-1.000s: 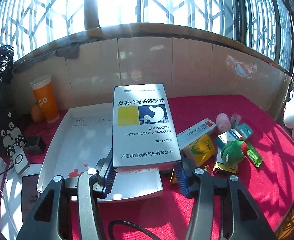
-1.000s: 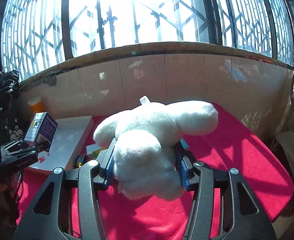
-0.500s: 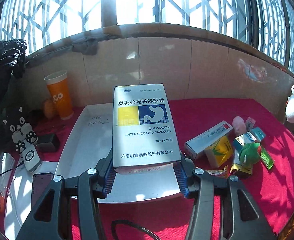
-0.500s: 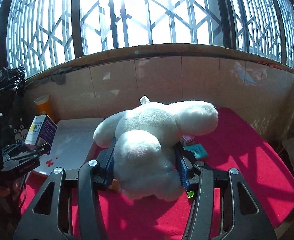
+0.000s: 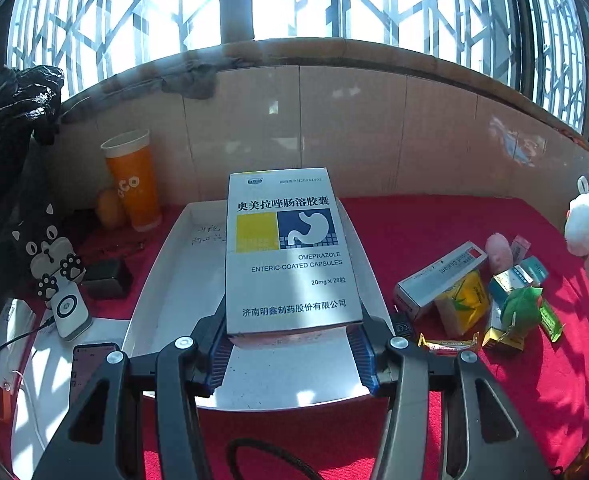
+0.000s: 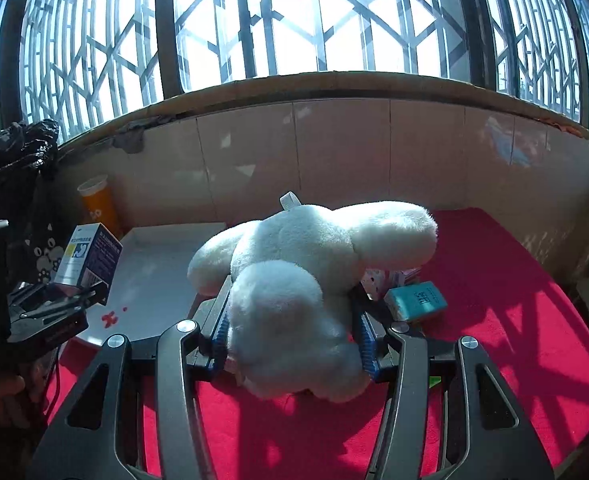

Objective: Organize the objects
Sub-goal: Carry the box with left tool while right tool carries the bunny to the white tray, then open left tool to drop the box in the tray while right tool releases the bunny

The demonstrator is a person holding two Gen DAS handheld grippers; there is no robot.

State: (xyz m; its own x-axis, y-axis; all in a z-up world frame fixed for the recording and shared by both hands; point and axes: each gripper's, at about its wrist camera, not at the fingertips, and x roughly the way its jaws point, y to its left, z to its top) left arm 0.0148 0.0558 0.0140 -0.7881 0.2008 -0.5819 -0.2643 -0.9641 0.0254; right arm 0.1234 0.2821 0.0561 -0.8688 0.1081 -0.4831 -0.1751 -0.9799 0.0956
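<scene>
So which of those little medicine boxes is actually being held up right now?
The white omeprazole box, with the yellow square and blue stomach picture, clamped in the left gripper over the white tray. The other boxes lie on the red cloth.

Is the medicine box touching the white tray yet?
Apart. The right wrist view shows the medicine box gripped in the left gripper, raised clear of the white tray, with bare tray visible beneath it.

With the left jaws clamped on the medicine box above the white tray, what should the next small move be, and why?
Probably lower the left gripper and set the medicine box onto the white tray. The box is held above the tray's bare floor, with nothing under it, and the loose packets lie off to the side on the red cloth.
</scene>
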